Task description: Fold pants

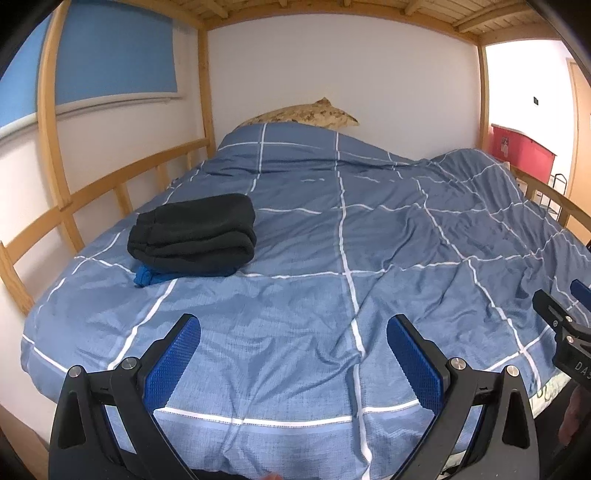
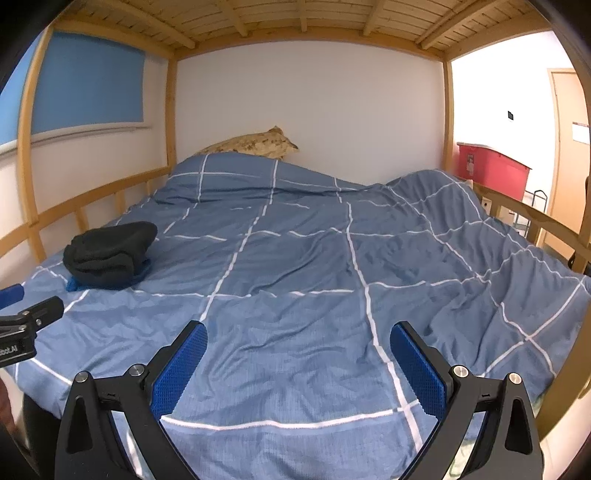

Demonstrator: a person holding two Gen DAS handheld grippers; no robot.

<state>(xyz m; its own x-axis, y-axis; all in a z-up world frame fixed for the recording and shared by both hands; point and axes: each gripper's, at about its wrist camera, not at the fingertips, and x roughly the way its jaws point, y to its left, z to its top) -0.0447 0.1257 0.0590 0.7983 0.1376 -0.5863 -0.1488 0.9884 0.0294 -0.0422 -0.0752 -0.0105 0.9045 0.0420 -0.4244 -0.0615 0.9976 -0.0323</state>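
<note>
Folded dark grey pants [image 1: 194, 232] lie on top of a folded blue garment [image 1: 147, 277] on the left side of the bed; the stack also shows in the right wrist view [image 2: 109, 254]. My left gripper [image 1: 293, 328] is open and empty above the near end of the blue checked duvet [image 1: 369, 229]. My right gripper [image 2: 298, 332] is open and empty too, above the same duvet [image 2: 314, 258]. Each gripper shows at the edge of the other's view: the right one [image 1: 565, 325] and the left one [image 2: 22, 325].
A wooden bunk frame surrounds the bed, with a side rail [image 1: 110, 184] on the left and slats overhead [image 2: 295, 18]. A patterned pillow [image 1: 306, 114] lies at the head by the white wall. A red bin [image 2: 491, 170] stands beyond the right rail.
</note>
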